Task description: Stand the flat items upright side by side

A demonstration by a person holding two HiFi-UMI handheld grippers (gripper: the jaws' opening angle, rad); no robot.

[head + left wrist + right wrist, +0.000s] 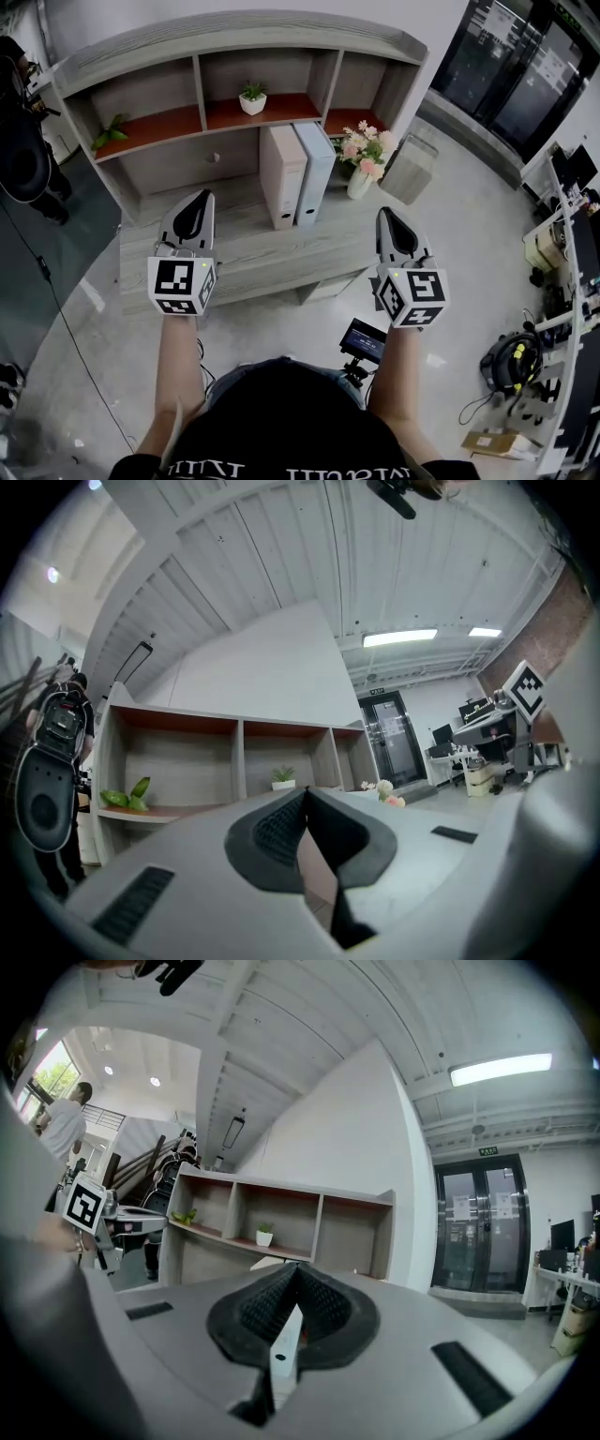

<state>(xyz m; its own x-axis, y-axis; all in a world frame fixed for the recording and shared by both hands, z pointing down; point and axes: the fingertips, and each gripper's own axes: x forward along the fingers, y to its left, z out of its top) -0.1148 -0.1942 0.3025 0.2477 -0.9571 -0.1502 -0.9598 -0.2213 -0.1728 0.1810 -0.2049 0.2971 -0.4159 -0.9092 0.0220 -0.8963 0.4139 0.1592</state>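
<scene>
Binders: two, one beige (282,175) and one pale blue (315,171), standing upright side by side, touching, spines facing out.
Binder location: on the surface (244,248), back against the shelf unit (225,42), under its middle and right compartments.
Left hand-held gripper (197,202): over the surface's front left part, apart from the binders; in the left gripper view (305,794) the jaws are closed tip to tip with nothing gripped. A pale patch shows in the slit below the tips, possibly the beige binder beyond.
Right hand-held gripper (388,217): near the surface's front right corner, apart from the binders; the right gripper view (296,1269) shows its jaws closed and empty.
Flowers: vase of pink and white blooms (361,159) just right of the blue binder.
Shelf items: small potted plant (252,97) in the middle compartment, green leaves (110,133) in the left one.
</scene>
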